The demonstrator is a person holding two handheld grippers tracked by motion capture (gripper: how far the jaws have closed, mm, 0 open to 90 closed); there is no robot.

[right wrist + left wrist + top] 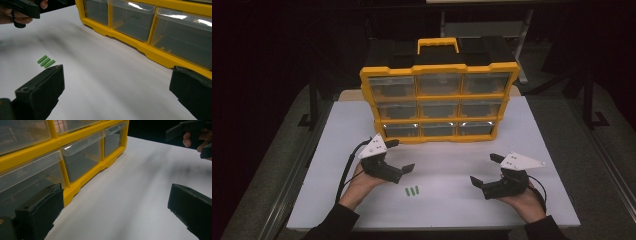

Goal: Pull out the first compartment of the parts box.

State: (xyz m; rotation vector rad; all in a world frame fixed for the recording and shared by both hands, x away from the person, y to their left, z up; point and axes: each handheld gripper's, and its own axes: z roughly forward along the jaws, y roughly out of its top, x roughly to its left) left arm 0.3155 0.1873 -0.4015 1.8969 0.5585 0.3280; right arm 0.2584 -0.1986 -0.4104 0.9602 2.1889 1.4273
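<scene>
Left claw (399, 156): jaws spread wide, nothing between them, nothing touched. Sits left of centre in the high view, upper jaw close to the lower-left corner of the yellow drawer cabinet (439, 102), apart from it as far as can be judged. In the left gripper view, bottom-row clear drawers (82, 157) fill the upper left of the frame, bare white tabletop (140, 195) lies between the jaws.

Right claw (484, 170): also wide open, empty, no contact. Lower right of the high view, held in the hand above the tabletop, aimed toward frame centre.

Three small green pieces (412, 191): side by side on the tabletop, lower centre of the high view, between the two claws, nearer the left one. Same three seen at mid-left of the right gripper view (46, 61), beyond the left-hand jaw, not within the gap.

All nine drawers appear closed; contents not readable through the fronts.

Progress, judged: at the start. Likely work is stowing the green pieces in a drawer. Nothing gripped, no drawer pulled out. Left to do: open a drawer, pick up the pieces, place them, close.
</scene>
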